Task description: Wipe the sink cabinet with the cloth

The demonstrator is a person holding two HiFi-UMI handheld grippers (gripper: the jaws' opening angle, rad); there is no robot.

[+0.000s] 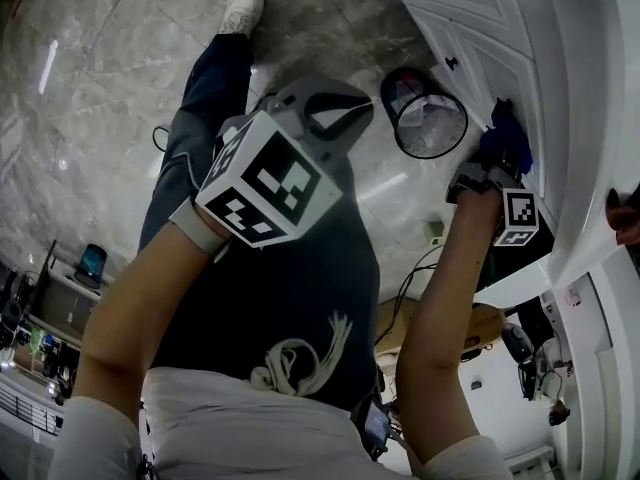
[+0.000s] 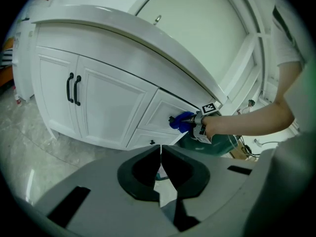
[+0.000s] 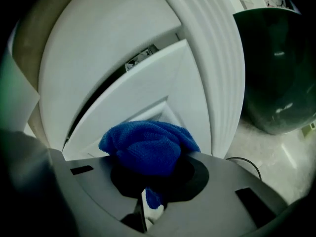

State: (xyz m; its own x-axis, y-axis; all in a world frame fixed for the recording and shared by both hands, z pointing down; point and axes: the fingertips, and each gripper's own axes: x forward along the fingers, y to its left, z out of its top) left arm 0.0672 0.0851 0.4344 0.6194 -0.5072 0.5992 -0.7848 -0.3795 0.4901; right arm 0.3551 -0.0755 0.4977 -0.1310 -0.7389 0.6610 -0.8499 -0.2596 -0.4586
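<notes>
A blue cloth (image 3: 148,144) is bunched in my right gripper (image 3: 148,181), which is shut on it and presses it against a white drawer front (image 3: 143,93) of the sink cabinet. In the left gripper view the cloth (image 2: 181,121) touches the drawer panel under the curved counter edge, with the right gripper (image 2: 202,126) behind it. From the head view the cloth (image 1: 508,138) sits at the cabinet (image 1: 560,118) on the right. My left gripper (image 2: 160,149) is shut and holds nothing, held back from the cabinet; its marker cube (image 1: 270,173) fills the middle of the head view.
A dark green bin (image 3: 276,68) with a round rim (image 1: 430,118) stands on the marble floor right beside the cabinet. Two doors with black handles (image 2: 74,89) lie left of the drawers. Cables (image 1: 410,288) trail on the floor near the person's legs.
</notes>
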